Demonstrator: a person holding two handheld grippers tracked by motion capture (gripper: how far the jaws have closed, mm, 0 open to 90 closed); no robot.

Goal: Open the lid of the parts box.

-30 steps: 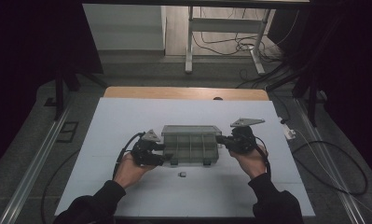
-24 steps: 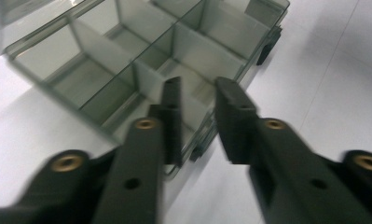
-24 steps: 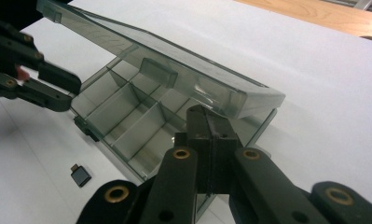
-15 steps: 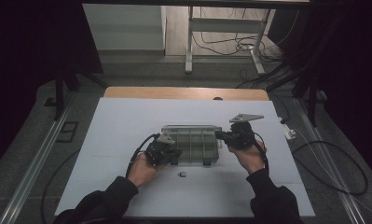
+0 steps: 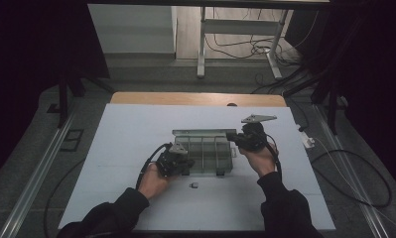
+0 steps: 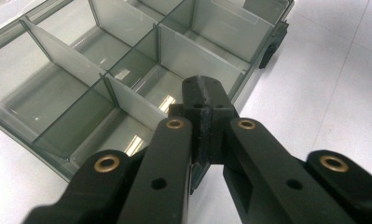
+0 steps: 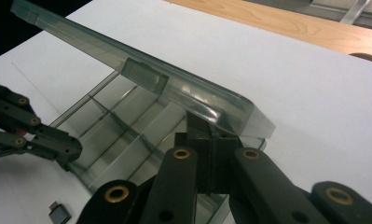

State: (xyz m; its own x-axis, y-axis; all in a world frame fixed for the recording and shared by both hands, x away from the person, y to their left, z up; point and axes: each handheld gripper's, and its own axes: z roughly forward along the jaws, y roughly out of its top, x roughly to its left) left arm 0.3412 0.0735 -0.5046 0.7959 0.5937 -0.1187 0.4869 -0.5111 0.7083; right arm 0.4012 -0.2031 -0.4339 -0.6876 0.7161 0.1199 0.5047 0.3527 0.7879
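A clear plastic compartment box (image 5: pixel 209 154) lies on the white table top, its lid (image 5: pixel 203 133) raised along the far side. My left gripper (image 5: pixel 185 162) is at the box's near left corner. In the left gripper view, this gripper (image 6: pixel 204 91) is shut on the box wall (image 6: pixel 249 65) above the divided compartments. My right gripper (image 5: pixel 231 136) is at the far right corner. In the right gripper view, this gripper (image 7: pixel 211 135) is shut on the tilted lid's (image 7: pixel 141 74) corner, holding it above the box (image 7: pixel 123 140). The left gripper's jaws show at the far left of that view.
A small dark adapter-like piece (image 5: pixel 194 185) lies on the white sheet just in front of the box, also seen as the same piece (image 7: pixel 60 215). A wooden table edge (image 5: pixel 195 98) runs along the back. Cables trail on the floor at right.
My left hand has moved right to the box's near left corner. The right hand shifted slightly, and the lid now stands higher.
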